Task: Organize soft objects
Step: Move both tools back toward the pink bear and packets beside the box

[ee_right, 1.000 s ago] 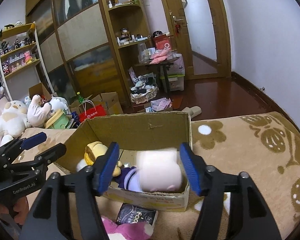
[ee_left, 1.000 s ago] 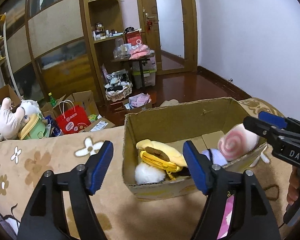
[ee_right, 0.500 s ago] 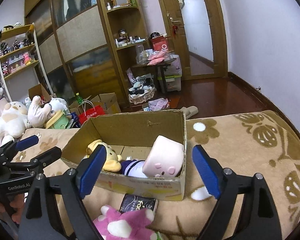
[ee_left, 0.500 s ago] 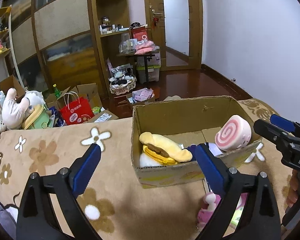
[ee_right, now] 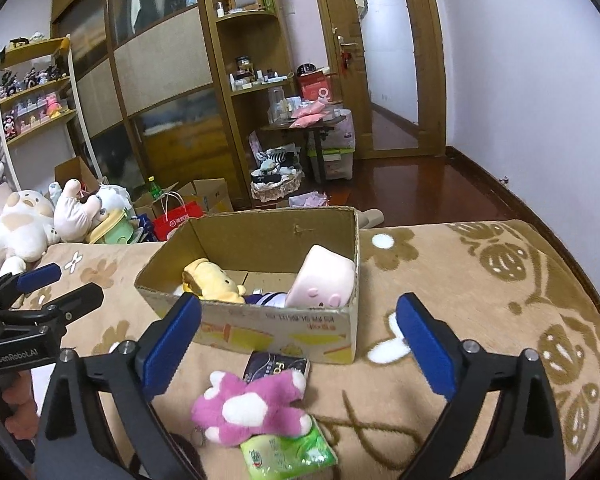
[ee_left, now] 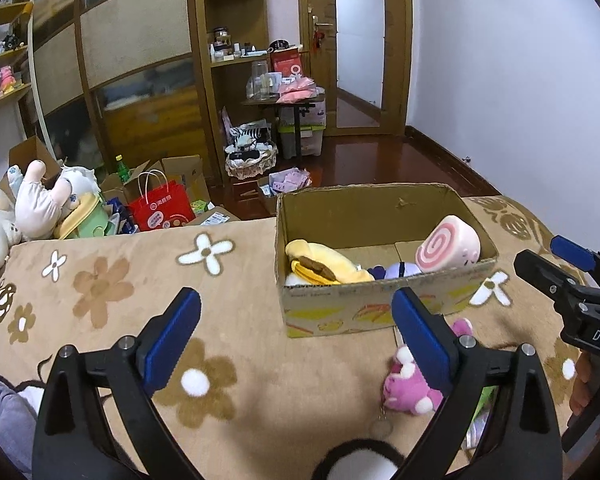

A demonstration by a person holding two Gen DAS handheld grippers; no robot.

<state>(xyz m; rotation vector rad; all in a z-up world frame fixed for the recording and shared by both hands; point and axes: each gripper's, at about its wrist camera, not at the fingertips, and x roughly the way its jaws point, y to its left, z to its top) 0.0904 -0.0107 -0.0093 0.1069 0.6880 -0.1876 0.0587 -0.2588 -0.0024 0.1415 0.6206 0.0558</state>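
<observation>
A cardboard box (ee_left: 380, 312) (ee_right: 276, 332) stands on the flowered blanket. In it lie a yellow plush (ee_left: 324, 260) (ee_right: 210, 280), a purple plush (ee_left: 398, 270) and a pink swirl-roll plush (ee_left: 448, 244) (ee_right: 322, 284) leaning at the right end. A pink paw plush (ee_right: 248, 404) (ee_left: 408, 388) lies in front of the box. My left gripper (ee_left: 296, 336) is open and empty, back from the box. My right gripper (ee_right: 296, 340) is open and empty above the paw plush.
A dark packet (ee_right: 276, 368) and a green tissue pack (ee_right: 292, 450) lie by the paw plush. Large plush toys (ee_right: 24, 228) sit at the blanket's far left. Boxes, a red bag (ee_left: 162, 208) and shelves stand beyond the blanket's far edge.
My right gripper let go of the pink swirl-roll plush in the box, opened and pulled back. My left gripper also drew back from the box.
</observation>
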